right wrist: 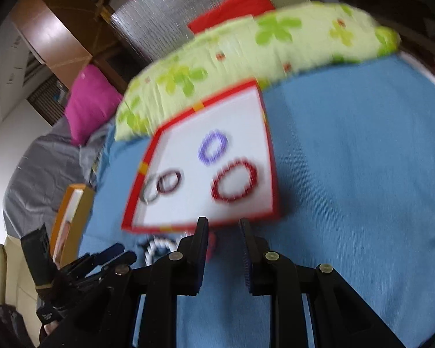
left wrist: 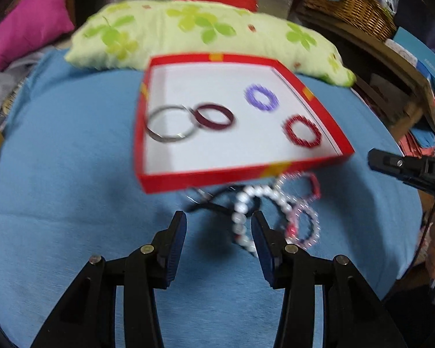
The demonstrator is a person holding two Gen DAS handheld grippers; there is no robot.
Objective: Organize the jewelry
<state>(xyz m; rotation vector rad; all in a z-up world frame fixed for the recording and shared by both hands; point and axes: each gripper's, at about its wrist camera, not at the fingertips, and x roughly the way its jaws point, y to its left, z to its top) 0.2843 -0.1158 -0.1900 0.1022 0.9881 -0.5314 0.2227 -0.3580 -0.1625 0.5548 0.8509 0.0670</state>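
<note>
A red box (left wrist: 148, 133) with a white floor lies on the blue cloth. Inside it are a silver bangle (left wrist: 153, 133), a maroon bangle (left wrist: 214, 116), a purple bead bracelet (left wrist: 261, 98) and a red bead bracelet (left wrist: 302, 131). In front of the box is a loose pile: a white pearl bracelet (left wrist: 243, 203), a pink bead bracelet (left wrist: 304, 226) and a black cord (left wrist: 214, 206). My left gripper (left wrist: 219, 223) hangs open just before the pile, nothing between its fingers. My right gripper (right wrist: 223, 226) stands at the red box's (right wrist: 271, 156) near edge, its jaws a little apart with only cloth between them.
A green flowered pillow (left wrist: 188, 32) lies behind the box, a pink cushion (left wrist: 29, 20) at far left. A wicker basket (left wrist: 351, 3) and shelves stand at the right. An orange box (right wrist: 72, 217) sits at the cloth's left edge. Both views are motion-blurred.
</note>
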